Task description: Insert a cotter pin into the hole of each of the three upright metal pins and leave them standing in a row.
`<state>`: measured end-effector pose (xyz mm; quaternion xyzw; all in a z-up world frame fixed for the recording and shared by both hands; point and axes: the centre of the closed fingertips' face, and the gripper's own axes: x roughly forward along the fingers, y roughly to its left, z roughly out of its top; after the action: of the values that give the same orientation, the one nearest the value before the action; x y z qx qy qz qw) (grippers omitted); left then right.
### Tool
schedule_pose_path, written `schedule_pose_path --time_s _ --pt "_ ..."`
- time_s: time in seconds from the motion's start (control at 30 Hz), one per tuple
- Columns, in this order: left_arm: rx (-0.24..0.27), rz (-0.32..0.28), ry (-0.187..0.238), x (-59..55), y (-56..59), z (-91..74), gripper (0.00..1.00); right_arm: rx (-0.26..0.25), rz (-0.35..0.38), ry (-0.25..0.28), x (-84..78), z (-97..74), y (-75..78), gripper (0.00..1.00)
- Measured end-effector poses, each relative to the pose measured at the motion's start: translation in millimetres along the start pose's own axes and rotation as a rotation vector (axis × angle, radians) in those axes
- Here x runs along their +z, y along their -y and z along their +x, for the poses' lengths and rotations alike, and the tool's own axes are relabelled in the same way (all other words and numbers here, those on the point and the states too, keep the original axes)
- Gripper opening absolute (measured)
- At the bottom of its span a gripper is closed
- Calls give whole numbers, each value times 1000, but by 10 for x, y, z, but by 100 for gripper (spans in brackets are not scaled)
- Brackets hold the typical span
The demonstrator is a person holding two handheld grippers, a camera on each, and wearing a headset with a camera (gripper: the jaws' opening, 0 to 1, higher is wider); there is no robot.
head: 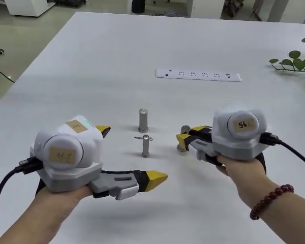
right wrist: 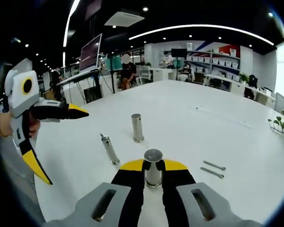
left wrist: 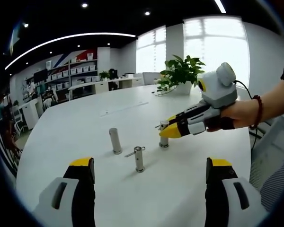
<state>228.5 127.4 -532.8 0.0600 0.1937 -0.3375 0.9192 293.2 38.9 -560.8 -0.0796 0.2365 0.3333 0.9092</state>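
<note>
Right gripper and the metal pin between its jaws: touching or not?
Touching. The right gripper view shows the right gripper with its jaws closed against both sides of the metal pin, no gap on either side.

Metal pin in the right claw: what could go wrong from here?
1. The right claw is shut on one metal pin; a crooked release might topple it.
2. The middle pin, already carrying a cotter pin, stands close by, so a sideways move could knock it over.
3. The two loose cotter pins lie flat on the table; being thin, they may slip when picked.
</note>
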Motion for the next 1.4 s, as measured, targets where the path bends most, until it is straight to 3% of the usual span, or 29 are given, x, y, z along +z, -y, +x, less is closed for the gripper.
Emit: schedule_pose_path --time_s 0.07,0.4,1.03,1.4 --pt "-4 4 -4 -1 13 -4 97 0 30 5 -24 -29 -8 8" --pt "-15 -7 0 11 45 -11 96 -18 -18 -6 -120 -125 -71 8" --pt "-29 -12 1 41 69 -13 93 -61 9 -19 -243 -170 -164 8" --pt "-32 -9 -3 39 73 -3 93 -43 -1 -21 -249 -170 -172 9"
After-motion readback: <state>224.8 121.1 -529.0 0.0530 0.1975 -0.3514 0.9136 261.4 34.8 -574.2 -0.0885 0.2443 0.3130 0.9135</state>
